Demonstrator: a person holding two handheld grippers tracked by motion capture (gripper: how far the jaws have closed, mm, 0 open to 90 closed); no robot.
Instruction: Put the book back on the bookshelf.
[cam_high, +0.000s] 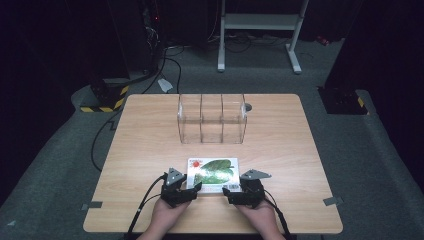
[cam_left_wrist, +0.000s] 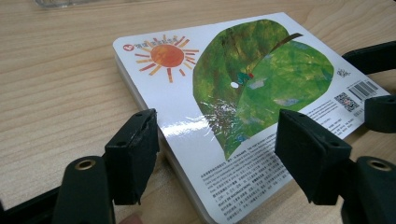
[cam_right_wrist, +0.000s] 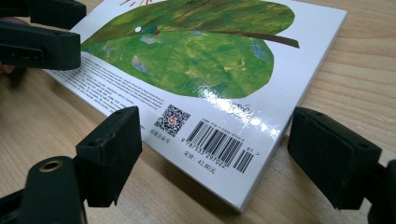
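Ahead, clear organizer (cam_high: 212, 120), compartments bare.

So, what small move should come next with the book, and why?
Probably close the left gripper on the book: the book lies flat on the table, its near corners sit between both open grippers, and the right gripper also grips nothing yet.

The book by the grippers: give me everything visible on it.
The book is a thick board book with rounded corners and glossy white cover, lying flat, back cover up, on the wooden table. It shows a green leaf, an orange sun, small print, a QR code and a barcode. The left gripper and right gripper straddle its near corners, jaws apart.
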